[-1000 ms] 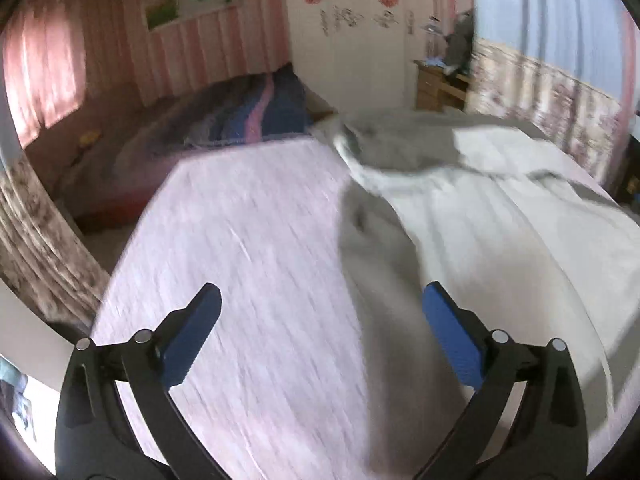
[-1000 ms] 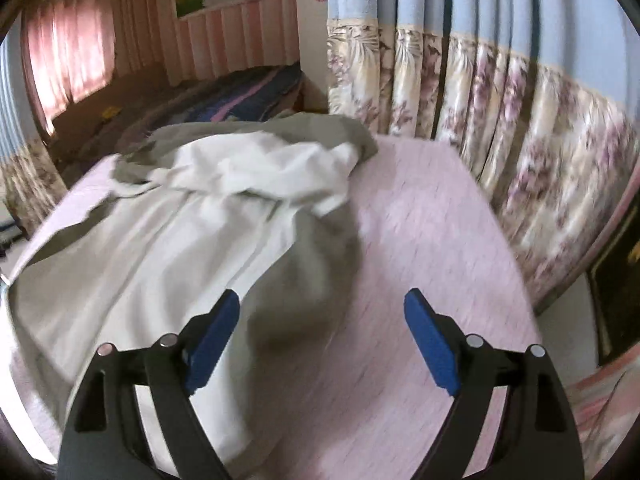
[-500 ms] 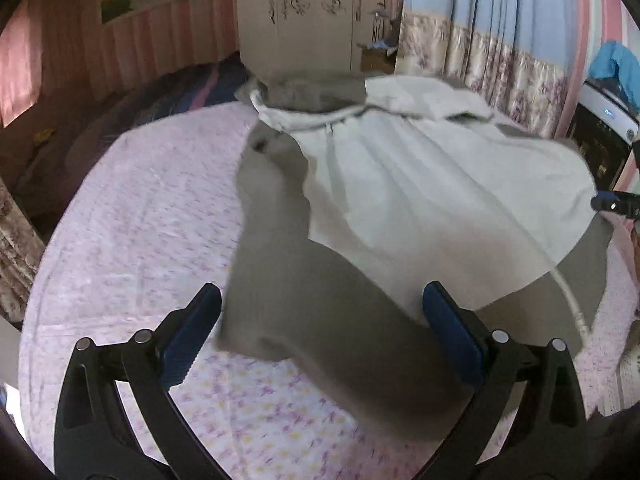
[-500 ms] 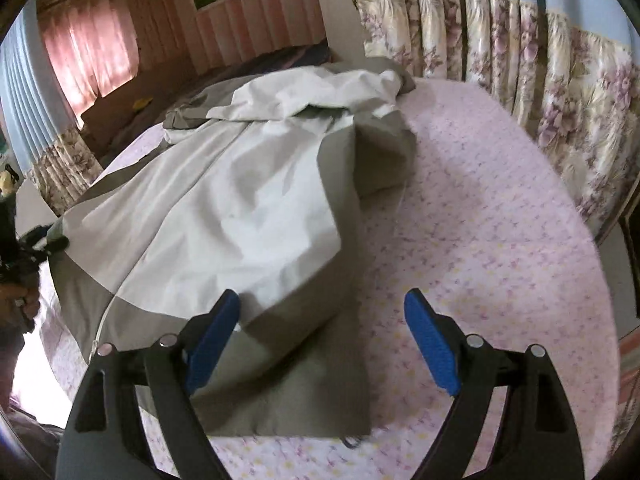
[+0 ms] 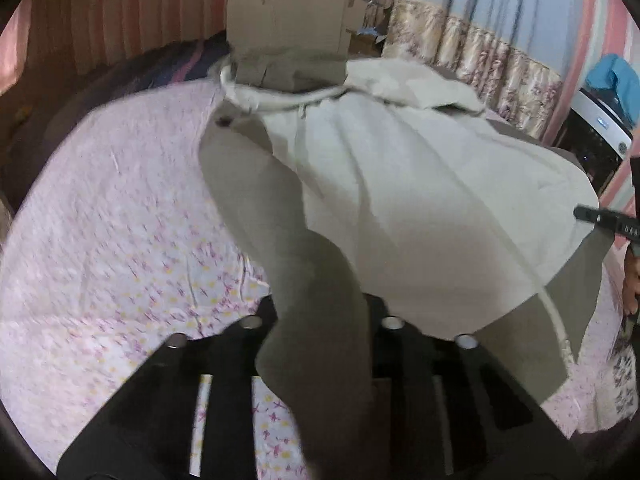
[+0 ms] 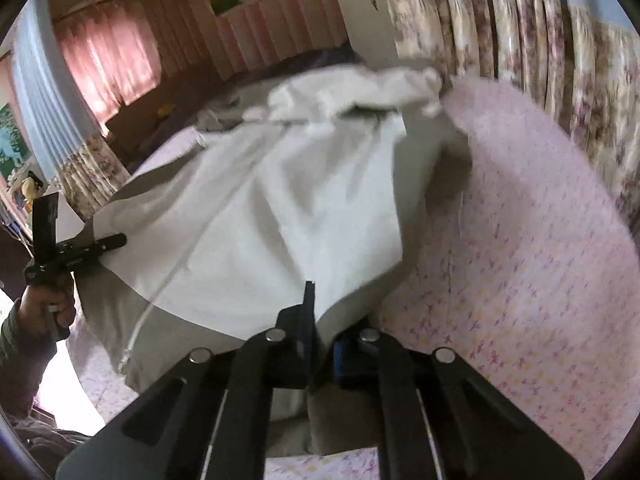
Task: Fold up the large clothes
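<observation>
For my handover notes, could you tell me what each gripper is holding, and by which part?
Both hold the coat: the left gripper pinches the olive sleeve end, the right gripper the other sleeve end.

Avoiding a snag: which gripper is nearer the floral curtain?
Right. The right gripper clamps the jacket on the curtain side; the left gripper is across the jacket from it.

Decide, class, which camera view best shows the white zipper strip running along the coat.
The right wrist view: the zipper strip is seen running from collar to hem across the coat. The left wrist view shows only its lower stretch, near the picture's right edge.
</observation>
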The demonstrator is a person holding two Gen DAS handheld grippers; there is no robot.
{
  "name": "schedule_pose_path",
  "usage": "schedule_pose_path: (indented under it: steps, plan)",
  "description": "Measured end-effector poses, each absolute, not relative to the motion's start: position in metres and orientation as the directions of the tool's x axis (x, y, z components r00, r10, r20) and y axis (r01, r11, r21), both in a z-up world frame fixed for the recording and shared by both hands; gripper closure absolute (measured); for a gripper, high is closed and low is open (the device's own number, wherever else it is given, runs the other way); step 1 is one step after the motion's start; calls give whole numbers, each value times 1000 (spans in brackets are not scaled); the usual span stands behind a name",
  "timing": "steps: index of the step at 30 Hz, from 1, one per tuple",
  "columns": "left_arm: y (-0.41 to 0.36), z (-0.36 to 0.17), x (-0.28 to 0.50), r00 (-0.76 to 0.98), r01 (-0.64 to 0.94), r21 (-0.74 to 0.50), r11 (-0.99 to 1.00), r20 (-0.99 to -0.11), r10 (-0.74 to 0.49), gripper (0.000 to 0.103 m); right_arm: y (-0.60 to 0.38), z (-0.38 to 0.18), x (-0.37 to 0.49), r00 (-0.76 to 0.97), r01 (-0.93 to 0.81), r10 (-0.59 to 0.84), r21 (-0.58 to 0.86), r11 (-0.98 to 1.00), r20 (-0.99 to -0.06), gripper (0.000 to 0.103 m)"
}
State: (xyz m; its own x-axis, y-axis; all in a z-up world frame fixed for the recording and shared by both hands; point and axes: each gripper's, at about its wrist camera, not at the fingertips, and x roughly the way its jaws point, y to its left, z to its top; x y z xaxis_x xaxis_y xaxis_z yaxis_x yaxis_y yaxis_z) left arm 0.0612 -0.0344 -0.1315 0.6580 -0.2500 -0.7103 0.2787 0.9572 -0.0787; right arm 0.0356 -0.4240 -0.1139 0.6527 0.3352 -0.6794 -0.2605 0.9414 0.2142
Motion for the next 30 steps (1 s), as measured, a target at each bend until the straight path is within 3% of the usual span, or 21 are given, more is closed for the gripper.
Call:
schedule_pose_path:
  steps: [7, 14, 22, 30]
  plan:
    - [-40, -54, 23, 740, 330, -29, 943, -612, -278, 92, -434, -39, 11, 757, -295, 353, 195, 935, -550, 99]
    - [-19, -9, 35, 749, 312, -134, 941, -575, -330, 90, -447, 0, 27, 793, -301, 389, 255, 919, -469, 99]
    - [-21, 16, 116, 732, 308, -174, 935, -585, -350, 88, -452, 23, 102, 806, -292, 392, 278, 915, -443, 99]
    - [-38, 43, 224, 756, 280, -124, 952, -583, -298, 87, -449, 43, 204, 816, -255, 337, 231, 939, -469, 99]
